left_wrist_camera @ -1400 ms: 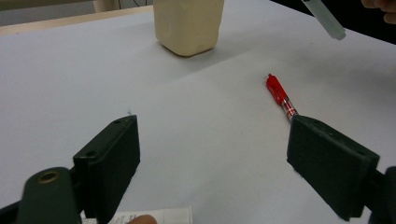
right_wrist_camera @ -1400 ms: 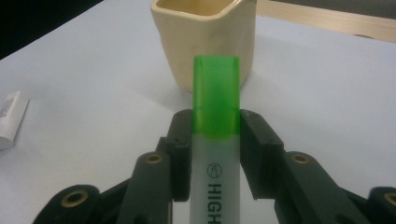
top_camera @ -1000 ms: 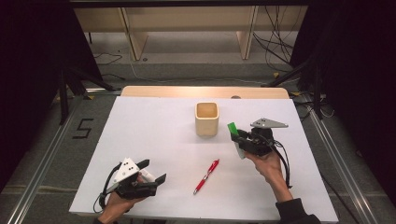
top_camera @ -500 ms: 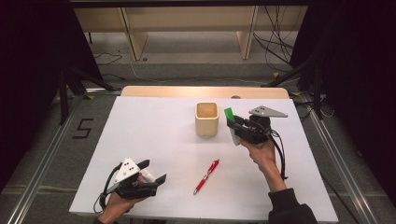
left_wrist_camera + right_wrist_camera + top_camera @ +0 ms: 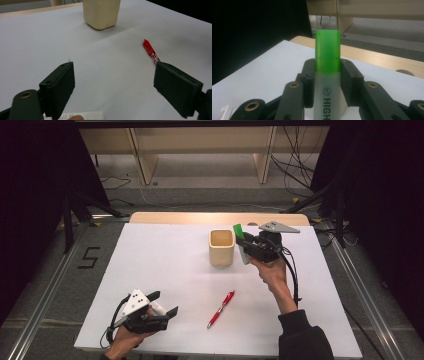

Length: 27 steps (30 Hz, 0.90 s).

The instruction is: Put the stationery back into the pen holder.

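Since the earlier frame I have carried my right hand-held gripper up and toward the beige cup; it now hovers just beside the cup's right wall. Its jaws are clamped on the green highlighter, cap end up, poking above the jaws. Behind this hand-held gripper runs the table's far wooden edge, with floor beyond. My left hand-held gripper sits near the table's near-left edge, jaws spread wide with nothing between them. Ahead of it to the right lies the red pen, with bare white surface between and the cup farther beyond.
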Each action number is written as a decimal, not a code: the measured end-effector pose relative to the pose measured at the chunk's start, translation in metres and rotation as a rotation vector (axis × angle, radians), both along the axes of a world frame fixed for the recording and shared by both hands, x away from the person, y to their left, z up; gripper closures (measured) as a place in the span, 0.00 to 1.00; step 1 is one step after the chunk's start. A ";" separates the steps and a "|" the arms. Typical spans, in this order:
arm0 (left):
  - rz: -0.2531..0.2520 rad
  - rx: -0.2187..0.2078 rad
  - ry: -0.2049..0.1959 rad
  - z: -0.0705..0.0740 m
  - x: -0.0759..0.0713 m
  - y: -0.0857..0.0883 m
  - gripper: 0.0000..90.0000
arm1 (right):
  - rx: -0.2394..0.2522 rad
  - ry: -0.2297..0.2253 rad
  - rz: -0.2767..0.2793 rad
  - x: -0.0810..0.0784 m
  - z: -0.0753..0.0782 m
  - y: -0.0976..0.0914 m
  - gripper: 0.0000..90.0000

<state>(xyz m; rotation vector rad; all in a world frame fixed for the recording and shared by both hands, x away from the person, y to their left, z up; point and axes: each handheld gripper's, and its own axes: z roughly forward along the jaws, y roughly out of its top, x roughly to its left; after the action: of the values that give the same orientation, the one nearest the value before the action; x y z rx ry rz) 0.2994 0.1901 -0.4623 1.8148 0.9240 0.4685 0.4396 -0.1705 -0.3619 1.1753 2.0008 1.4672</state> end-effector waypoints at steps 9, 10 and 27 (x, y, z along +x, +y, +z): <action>-0.001 -0.002 0.001 0.000 0.000 0.000 0.19 | 0.003 0.000 -0.009 0.008 0.002 0.007 0.75; -0.001 -0.002 0.001 0.000 0.000 0.000 0.19 | 0.004 0.000 -0.010 0.008 0.003 0.007 0.75; -0.002 -0.004 -0.005 0.001 0.000 0.001 0.19 | -0.004 -0.017 -0.019 0.025 0.010 0.028 0.75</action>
<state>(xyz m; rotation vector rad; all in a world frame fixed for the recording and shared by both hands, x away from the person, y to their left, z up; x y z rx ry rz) 0.2992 0.1906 -0.4612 1.8105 0.9187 0.4697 0.4645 -0.1422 -0.3518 1.1737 1.9753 1.4581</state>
